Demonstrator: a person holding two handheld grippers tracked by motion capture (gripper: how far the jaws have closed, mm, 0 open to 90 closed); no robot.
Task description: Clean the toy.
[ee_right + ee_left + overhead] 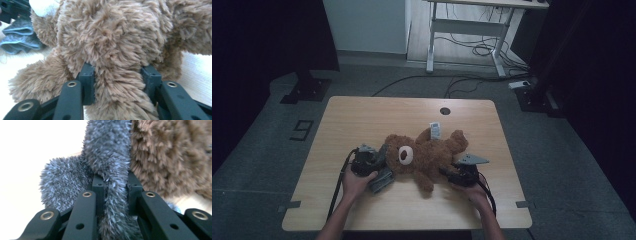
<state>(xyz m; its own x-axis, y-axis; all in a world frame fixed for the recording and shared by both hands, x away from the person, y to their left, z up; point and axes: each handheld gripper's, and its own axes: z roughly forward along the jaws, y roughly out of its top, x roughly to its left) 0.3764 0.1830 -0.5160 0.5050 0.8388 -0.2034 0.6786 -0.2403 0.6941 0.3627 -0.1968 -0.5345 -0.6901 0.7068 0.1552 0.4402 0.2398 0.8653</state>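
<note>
A person's left gripper (115,186) pinches a grey fuzzy cloth (107,157) beside the brown teddy bear (424,152). The right gripper (119,75) clamps the bear's body, apparently steadying it for dressing.

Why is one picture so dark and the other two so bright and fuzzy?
High view: dim room, teddy and table murky. Left gripper view: background washed out white, grey fur blurry up close. Right gripper view: brown fur soft, table glaring pale.
</note>
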